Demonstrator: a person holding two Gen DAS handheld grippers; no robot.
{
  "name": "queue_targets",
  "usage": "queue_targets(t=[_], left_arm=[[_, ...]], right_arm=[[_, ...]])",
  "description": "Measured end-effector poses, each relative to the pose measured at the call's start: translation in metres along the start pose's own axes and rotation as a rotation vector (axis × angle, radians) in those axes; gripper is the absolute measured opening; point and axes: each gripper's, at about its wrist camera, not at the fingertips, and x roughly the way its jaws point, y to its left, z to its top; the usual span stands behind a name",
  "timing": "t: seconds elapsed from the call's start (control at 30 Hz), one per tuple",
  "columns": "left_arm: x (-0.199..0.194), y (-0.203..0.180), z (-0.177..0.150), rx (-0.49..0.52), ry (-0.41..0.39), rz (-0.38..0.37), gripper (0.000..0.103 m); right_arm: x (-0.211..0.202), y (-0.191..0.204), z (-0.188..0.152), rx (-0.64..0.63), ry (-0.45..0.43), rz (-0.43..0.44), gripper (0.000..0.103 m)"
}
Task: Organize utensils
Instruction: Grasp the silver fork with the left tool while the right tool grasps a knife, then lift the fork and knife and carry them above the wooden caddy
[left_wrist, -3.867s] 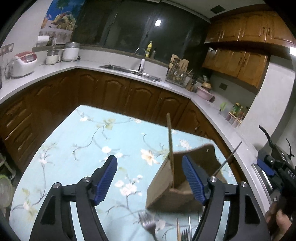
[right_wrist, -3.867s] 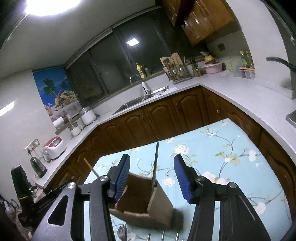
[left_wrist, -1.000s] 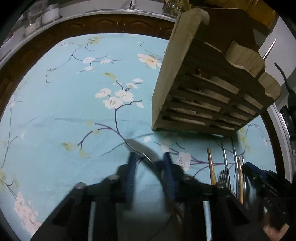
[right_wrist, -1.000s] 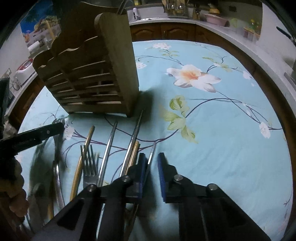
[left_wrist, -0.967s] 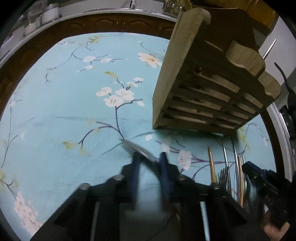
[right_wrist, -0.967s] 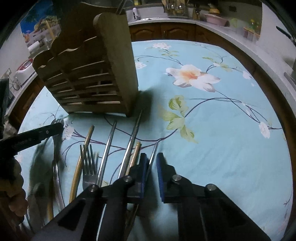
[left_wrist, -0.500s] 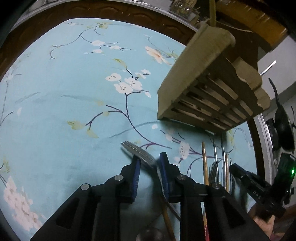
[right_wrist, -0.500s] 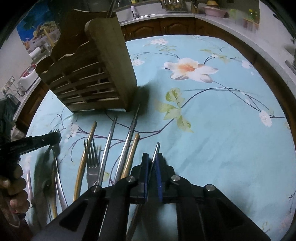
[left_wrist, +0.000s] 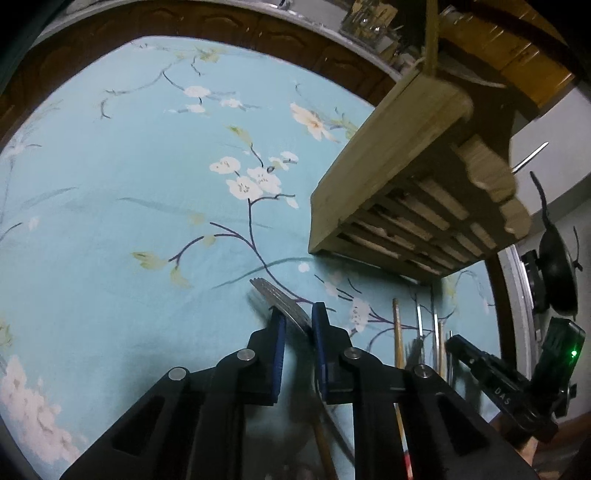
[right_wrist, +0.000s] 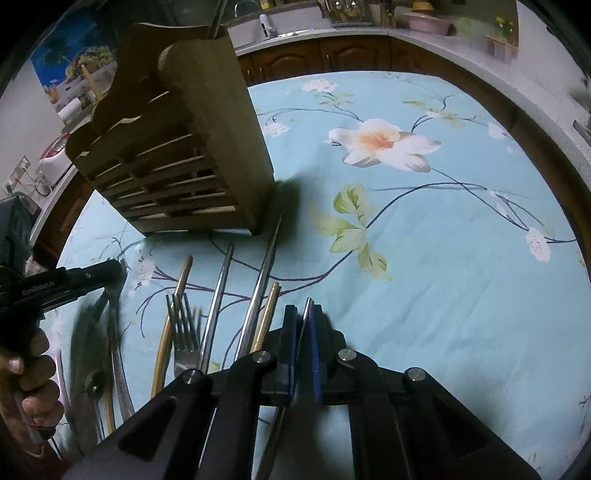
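Note:
A wooden utensil holder (left_wrist: 413, 199) stands on the blue flowered tablecloth (left_wrist: 140, 192); it also shows in the right wrist view (right_wrist: 184, 155). My left gripper (left_wrist: 298, 314) is shut on a silver fork (left_wrist: 279, 297), tines pointing forward, lifted just off the cloth. My right gripper (right_wrist: 303, 314) is shut on a thin silver chopstick (right_wrist: 306, 314) whose tip sticks out between the blue pads. Several loose utensils lie in front of the holder: a fork (right_wrist: 183, 325), silver chopsticks (right_wrist: 221, 291) and gold-coloured chopsticks (right_wrist: 177, 291).
A few sticks stand inside the holder (left_wrist: 430, 33). Brown kitchen cabinets (right_wrist: 351, 55) and a grey counter ring the table. The left gripper's body (right_wrist: 62, 282) shows at the left of the right wrist view.
Both grippers have closed, the left on the fork and the right on the chopstick. The left one has risen slightly with the fork.

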Motion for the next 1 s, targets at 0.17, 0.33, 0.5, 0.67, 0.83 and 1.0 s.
queue_targets(t=[0.17,0.33,0.5,0.67,0.83,1.0], left_arm=[[-0.038,-0.008,-0.013,0.011,-0.076,-0.029,0.008],[-0.075,-0.022,-0.034,0.051,-0.143,-0.048,0.006],[-0.113,-0.03,-0.055,0.069,-0.205,-0.1,0.004],[-0.15,-0.033,-0.07,0.09,-0.262,-0.129,0.002],[-0.177,-0.034,-0.079,0.111,-0.309,-0.135,0.001],[-0.197,-0.033,-0.087,0.108,-0.343,-0.154,0.001]], right_arm=[[-0.031,0.001,-0.005,0.023,-0.08,0.07,0.004],[-0.067,0.008,-0.007,0.013,-0.179,0.095,0.004],[-0.102,0.013,-0.009,0.006,-0.277,0.133,0.004],[-0.129,0.017,-0.009,0.005,-0.351,0.152,0.004],[-0.149,0.024,-0.008,-0.007,-0.411,0.159,0.004],[-0.164,0.027,-0.008,-0.006,-0.451,0.17,0.004]])
